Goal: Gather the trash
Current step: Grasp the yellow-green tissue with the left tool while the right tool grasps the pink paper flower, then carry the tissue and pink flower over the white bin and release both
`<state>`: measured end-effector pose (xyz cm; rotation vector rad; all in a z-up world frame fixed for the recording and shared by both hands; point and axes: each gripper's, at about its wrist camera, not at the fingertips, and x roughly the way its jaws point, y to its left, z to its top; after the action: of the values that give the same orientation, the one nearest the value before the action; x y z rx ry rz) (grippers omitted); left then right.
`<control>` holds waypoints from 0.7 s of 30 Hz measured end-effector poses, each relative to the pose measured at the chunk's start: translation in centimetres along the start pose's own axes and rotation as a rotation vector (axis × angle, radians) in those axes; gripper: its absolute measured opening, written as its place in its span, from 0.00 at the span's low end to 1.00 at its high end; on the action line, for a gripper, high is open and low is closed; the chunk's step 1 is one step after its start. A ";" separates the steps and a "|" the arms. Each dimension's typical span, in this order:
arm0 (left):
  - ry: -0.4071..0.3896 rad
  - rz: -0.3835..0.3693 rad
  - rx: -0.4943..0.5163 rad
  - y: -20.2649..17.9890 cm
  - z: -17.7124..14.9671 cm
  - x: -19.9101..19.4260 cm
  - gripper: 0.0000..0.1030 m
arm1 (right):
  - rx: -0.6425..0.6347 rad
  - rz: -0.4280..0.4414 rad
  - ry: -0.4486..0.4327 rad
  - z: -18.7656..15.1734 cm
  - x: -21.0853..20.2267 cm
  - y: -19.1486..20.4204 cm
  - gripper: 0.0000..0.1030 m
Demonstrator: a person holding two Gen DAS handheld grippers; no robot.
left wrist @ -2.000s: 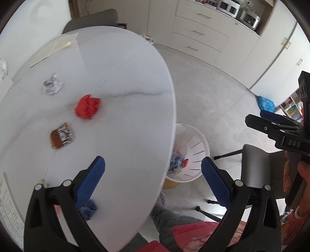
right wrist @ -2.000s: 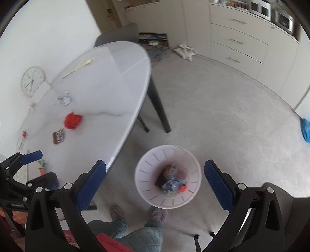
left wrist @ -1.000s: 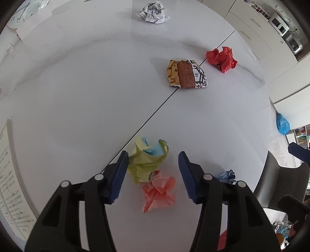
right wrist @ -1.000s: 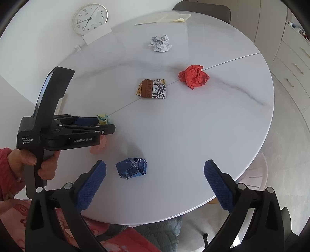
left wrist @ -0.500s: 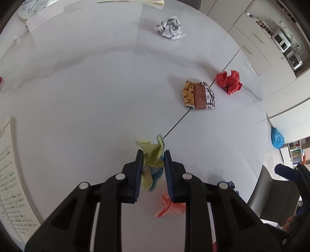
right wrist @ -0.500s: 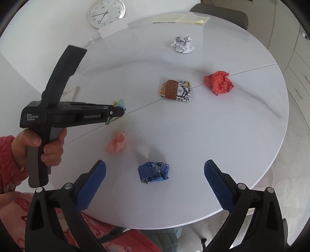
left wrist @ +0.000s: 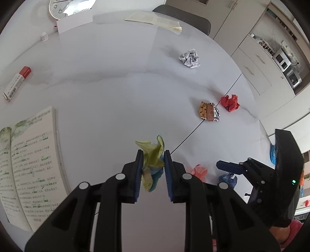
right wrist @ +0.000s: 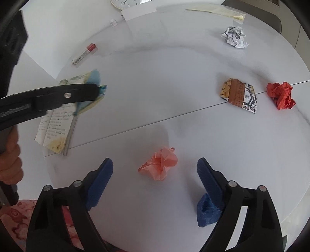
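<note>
Part of the blue wad (right wrist: 208, 210) lies hidden behind the right gripper (right wrist: 155, 170), whose jaws stand wide open above the pink paper ball (right wrist: 159, 165) on the white table (right wrist: 174, 77). The left gripper (left wrist: 153, 170) has its jaws closed on a crumpled yellow and blue paper (left wrist: 152, 159), lifted clear of the table, and in the right view it covers part of the open book (right wrist: 56, 124). Farther off lie a snack wrapper (left wrist: 209, 114) beside a red paper ball (left wrist: 230, 102), a printed paper ball (left wrist: 189, 58), a small red-capped box (left wrist: 16, 83) and a clock (left wrist: 58, 7) cut off at the edge.
</note>
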<state>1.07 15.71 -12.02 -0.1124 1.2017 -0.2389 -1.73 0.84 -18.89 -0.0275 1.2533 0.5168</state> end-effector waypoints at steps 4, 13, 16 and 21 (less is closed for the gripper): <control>0.000 -0.005 -0.017 1.3 -0.9 -0.8 0.21 | -0.003 -0.045 0.033 0.2 2.0 0.7 0.65; 0.023 -0.020 -0.001 2.2 -1.5 -0.5 0.21 | -0.071 -0.135 0.044 1.0 3.6 2.2 0.36; 0.023 -0.027 0.015 1.9 -1.5 -0.5 0.21 | -0.069 -0.131 0.042 1.1 3.7 2.1 0.33; 0.021 -0.043 0.028 1.1 -1.3 -0.5 0.21 | -0.042 -0.093 0.033 1.4 2.7 1.4 0.29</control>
<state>-0.16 16.92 -12.24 -0.1114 1.2173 -0.2948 -0.46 3.44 -20.49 -0.1300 1.2668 0.4636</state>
